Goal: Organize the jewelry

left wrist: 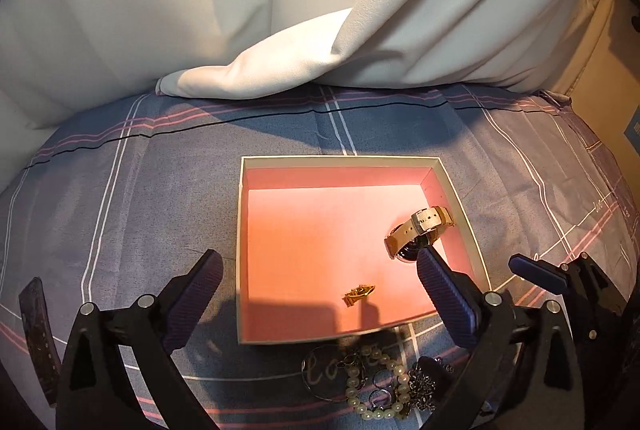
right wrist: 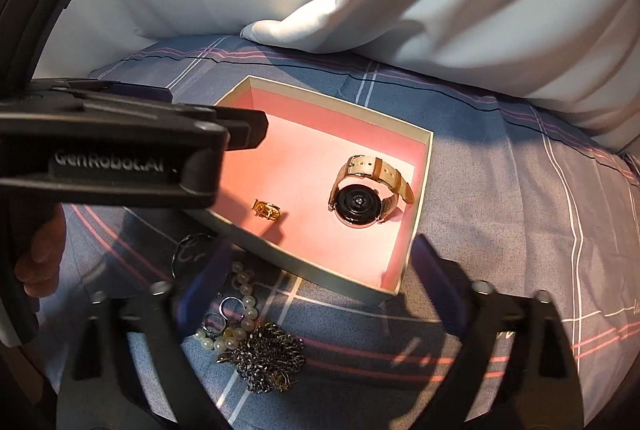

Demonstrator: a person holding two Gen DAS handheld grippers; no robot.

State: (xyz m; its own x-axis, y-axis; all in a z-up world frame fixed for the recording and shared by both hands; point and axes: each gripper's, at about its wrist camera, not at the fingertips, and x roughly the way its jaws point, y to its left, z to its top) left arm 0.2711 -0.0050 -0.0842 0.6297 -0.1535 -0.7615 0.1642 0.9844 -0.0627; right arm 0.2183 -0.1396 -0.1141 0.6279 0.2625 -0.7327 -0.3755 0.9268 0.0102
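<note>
Hovering tongs (left wrist: pixel 320 294) (both agape); box (left wrist: pixel 256 162) beneath

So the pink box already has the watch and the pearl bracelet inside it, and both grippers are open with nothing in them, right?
Not quite. The pearl bracelet lies outside the pink box, on the bedspread with the other loose pieces. Inside with the watch is a small gold piece, as the right wrist view shows. The rest holds: the left gripper and right gripper are both open with nothing in them.
</note>
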